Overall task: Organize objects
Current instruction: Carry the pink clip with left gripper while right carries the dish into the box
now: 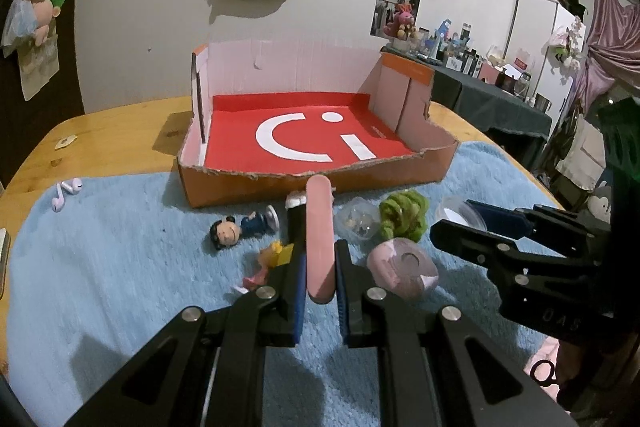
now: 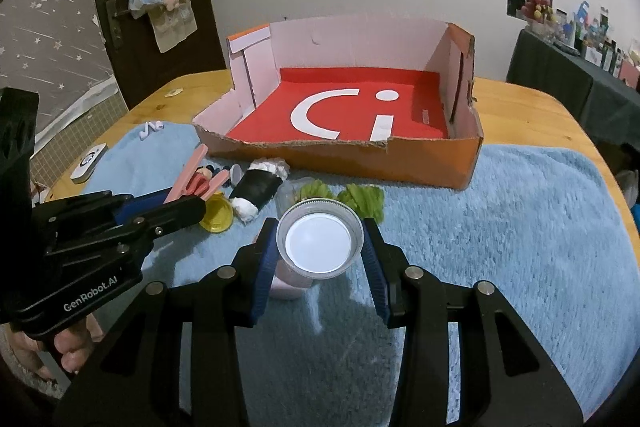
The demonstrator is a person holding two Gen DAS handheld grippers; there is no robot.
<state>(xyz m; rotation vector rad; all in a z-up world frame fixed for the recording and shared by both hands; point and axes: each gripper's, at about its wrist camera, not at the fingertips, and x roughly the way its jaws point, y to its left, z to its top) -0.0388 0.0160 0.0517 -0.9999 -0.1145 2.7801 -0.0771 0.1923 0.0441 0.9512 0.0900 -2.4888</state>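
My left gripper (image 1: pixel 320 279) is shut on a flat pink stick (image 1: pixel 319 239) that points toward an open cardboard box (image 1: pixel 312 183) with a red floor. My right gripper (image 2: pixel 320 247) is shut on a clear jar with a white lid (image 2: pixel 319 245), held above the blue mat. The jar also shows at the right of the left wrist view (image 1: pixel 456 213). On the mat before the box lie a small doll figure (image 1: pixel 240 227), a black-and-white roll (image 2: pixel 260 191), a green woolly toy (image 1: pixel 404 215), a pink case (image 1: pixel 402 269) and a clear capsule (image 1: pixel 358 223).
The blue fluffy mat (image 2: pixel 500 227) covers the near part of a wooden table (image 2: pixel 520 107). White earbuds (image 1: pixel 66 191) lie at the mat's far left. A white device (image 2: pixel 89 163) sits at the table's left edge. A yellow lid (image 2: pixel 216 215) lies by the left gripper.
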